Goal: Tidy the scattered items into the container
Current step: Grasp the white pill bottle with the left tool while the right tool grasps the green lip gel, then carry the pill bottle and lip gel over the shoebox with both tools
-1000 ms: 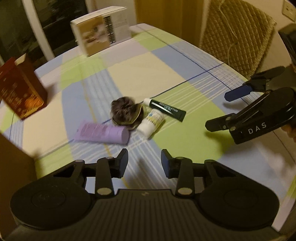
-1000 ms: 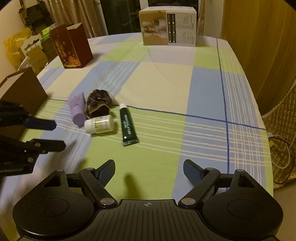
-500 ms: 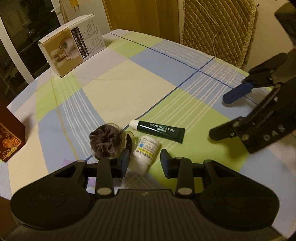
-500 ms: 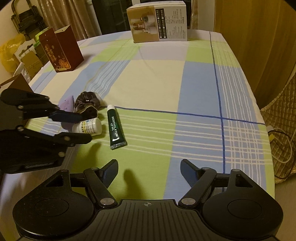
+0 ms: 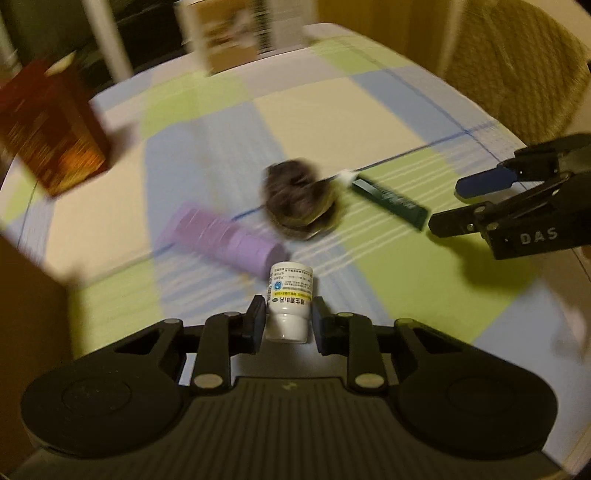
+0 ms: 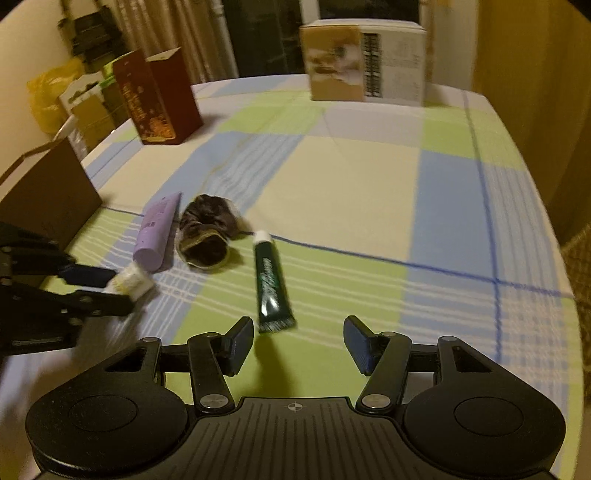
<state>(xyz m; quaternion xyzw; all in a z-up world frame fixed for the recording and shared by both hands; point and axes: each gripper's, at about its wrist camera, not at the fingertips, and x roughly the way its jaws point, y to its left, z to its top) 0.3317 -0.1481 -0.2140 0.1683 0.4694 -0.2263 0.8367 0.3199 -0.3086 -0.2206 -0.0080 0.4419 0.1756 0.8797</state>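
My left gripper [image 5: 289, 319] is shut on a small white bottle [image 5: 290, 295], held clear above the checked tablecloth; in the right wrist view the bottle [image 6: 131, 281] shows blurred between the left gripper [image 6: 110, 286] fingers. On the cloth lie a purple tube [image 5: 225, 238] [image 6: 155, 230], a dark brown scrunchie [image 5: 299, 199] [image 6: 207, 232] and a dark green tube [image 5: 388, 197] [image 6: 271, 282]. My right gripper [image 6: 299, 341] stands open just short of the green tube's crimped end; in the left wrist view the right gripper [image 5: 469, 205] sits at the right.
A brown cardboard container [image 6: 48, 192] [image 5: 26, 302] stands at the left edge. A dark red box [image 6: 159, 99] [image 5: 51, 125] and a printed carton [image 6: 364, 61] [image 5: 229, 33] stand farther back. A quilted chair back [image 5: 517, 66] is beyond the table's right side.
My left gripper closed on the white bottle and lifted it away from the pile, swinging left. My right gripper moved forward toward the green tube.
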